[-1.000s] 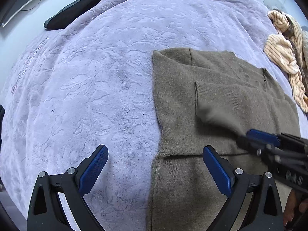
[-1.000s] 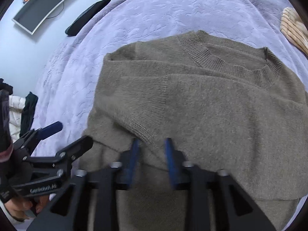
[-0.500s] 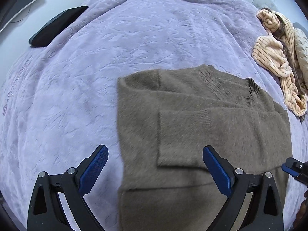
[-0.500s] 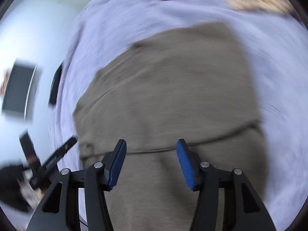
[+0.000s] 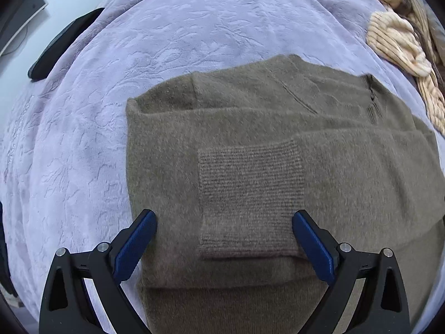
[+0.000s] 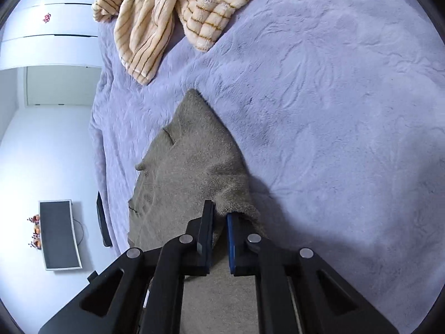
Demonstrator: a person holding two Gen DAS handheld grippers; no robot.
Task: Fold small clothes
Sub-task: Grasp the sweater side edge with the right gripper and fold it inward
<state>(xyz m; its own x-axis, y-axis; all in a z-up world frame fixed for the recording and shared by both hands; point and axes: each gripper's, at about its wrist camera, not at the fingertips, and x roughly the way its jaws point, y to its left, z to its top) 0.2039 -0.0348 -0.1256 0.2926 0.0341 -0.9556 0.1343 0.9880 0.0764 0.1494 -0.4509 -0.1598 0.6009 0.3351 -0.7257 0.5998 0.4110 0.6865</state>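
So we've got the olive sweater (image 5: 250, 144) lying flat on the lavender blanket (image 5: 194, 33) covering the bed, one sleeve folded across its body with the ribbed cuff (image 5: 250, 194) on top. Our left gripper (image 5: 224, 236) hovers over that cuff, jaws spread wide with nothing in them. The right gripper (image 6: 219, 222) has its jaws pinched on an edge of the sweater (fabric bunches between the pads). A cream striped garment (image 6: 167, 8) sits heaped farther up the bed.
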